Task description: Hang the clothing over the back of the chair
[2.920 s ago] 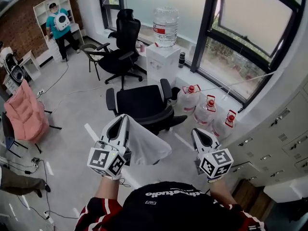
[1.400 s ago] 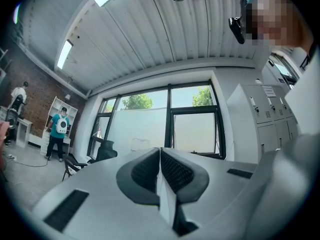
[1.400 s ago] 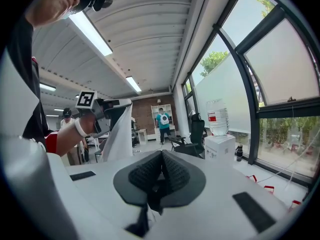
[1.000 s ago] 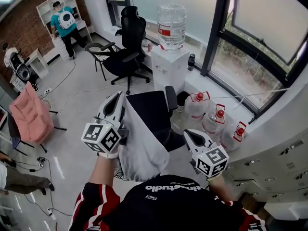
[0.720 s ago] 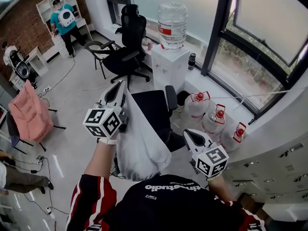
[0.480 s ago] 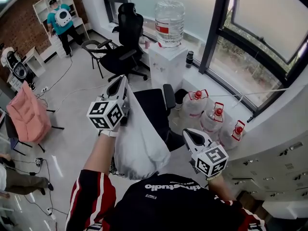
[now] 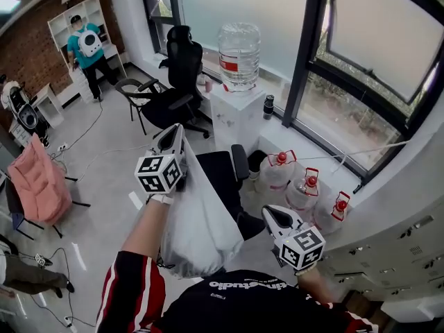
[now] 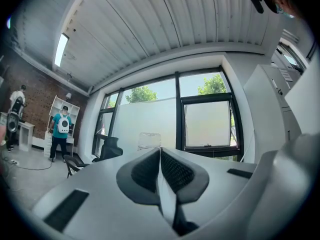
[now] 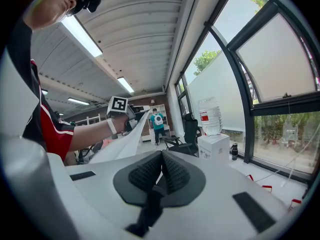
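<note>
The left gripper (image 7: 171, 136), clamped on the white clothing (image 7: 198, 224), holds it hanging over the black chair (image 7: 220, 175), which lies ahead and below; the right gripper (image 7: 272, 215), jaws together and empty, is lower beside it

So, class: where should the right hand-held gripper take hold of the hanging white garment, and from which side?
Probably the garment edge facing the right hand-held gripper, just below the pinch of the left hand-held gripper, coming from the right. It hangs bunched from one point, so a second hold there should spread it for the chair.
</note>
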A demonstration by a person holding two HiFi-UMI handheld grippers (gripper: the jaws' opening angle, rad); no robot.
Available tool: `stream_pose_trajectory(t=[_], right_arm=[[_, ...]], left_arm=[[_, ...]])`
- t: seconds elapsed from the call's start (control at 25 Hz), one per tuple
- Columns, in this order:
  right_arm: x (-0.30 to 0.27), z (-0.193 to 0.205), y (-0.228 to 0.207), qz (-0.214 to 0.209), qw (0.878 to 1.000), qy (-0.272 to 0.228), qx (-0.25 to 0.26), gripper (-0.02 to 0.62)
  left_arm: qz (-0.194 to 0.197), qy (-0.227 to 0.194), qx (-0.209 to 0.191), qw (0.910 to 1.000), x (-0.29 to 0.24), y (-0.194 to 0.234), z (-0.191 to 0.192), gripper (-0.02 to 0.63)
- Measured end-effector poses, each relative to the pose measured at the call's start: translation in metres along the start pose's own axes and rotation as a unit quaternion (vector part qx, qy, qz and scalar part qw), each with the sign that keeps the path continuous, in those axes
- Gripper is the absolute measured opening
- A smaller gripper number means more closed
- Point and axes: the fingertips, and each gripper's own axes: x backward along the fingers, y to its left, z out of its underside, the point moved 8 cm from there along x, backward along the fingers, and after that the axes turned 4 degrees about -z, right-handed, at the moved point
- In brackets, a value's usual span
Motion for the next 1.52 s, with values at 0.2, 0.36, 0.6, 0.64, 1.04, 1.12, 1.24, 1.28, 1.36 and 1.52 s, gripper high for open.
stream_pose_trajectory(t=[0.2, 0.36, 0.6, 0.64, 1.04, 1.12, 1.24, 1.28, 1.36, 1.52], right_arm=[[-0.001, -0.006, -0.006, 0.002, 1.0, -0.004, 0.003, 0.014], [0.002, -0.007, -0.01, 0.008, 1.0, -0.007, 0.003, 0.014], [0.01, -0.01, -0.02, 0.021, 1.0, -0.013, 0.005, 0.014], [0.011, -0.011, -0.022, 0.024, 1.0, -0.014, 0.004, 0.014], [0.005, -0.015, -0.026, 0.029, 0.999, -0.021, 0.002, 0.014], [-0.001, -0.017, -0.023, 0.023, 1.0, -0.02, 0.006, 0.014], [-0.006, -0.019, -0.016, 0.012, 1.0, -0.018, 0.013, 0.014], [-0.007, -0.019, -0.013, 0.009, 1.0, -0.018, 0.015, 0.014], [-0.008, -0.019, -0.005, 0.002, 1.0, -0.018, 0.018, 0.014], [-0.007, -0.013, 0.009, -0.008, 1.0, -0.017, 0.02, 0.014]], left_arm=[[0.001, -0.004, -0.017, 0.9999, -0.016, 0.001, -0.01, 0.023], [-0.004, -0.008, -0.03, 0.9995, -0.033, 0.003, -0.02, 0.023], [-0.004, -0.036, -0.034, 0.9988, -0.055, 0.003, -0.038, 0.023], [-0.004, -0.037, -0.035, 0.9987, -0.059, 0.004, -0.04, 0.023], [-0.009, -0.005, -0.016, 0.9998, -0.05, 0.017, -0.016, 0.023], [-0.008, 0.013, -0.017, 0.9997, -0.043, 0.019, -0.004, 0.025], [-0.005, 0.048, -0.03, 0.9984, -0.03, 0.022, 0.016, 0.025], [-0.002, 0.059, -0.033, 0.9977, -0.025, 0.024, 0.022, 0.025], [0.002, 0.075, -0.035, 0.9966, -0.013, 0.026, 0.031, 0.025], [0.003, 0.089, -0.042, 0.9952, 0.01, 0.028, 0.041, 0.026]])
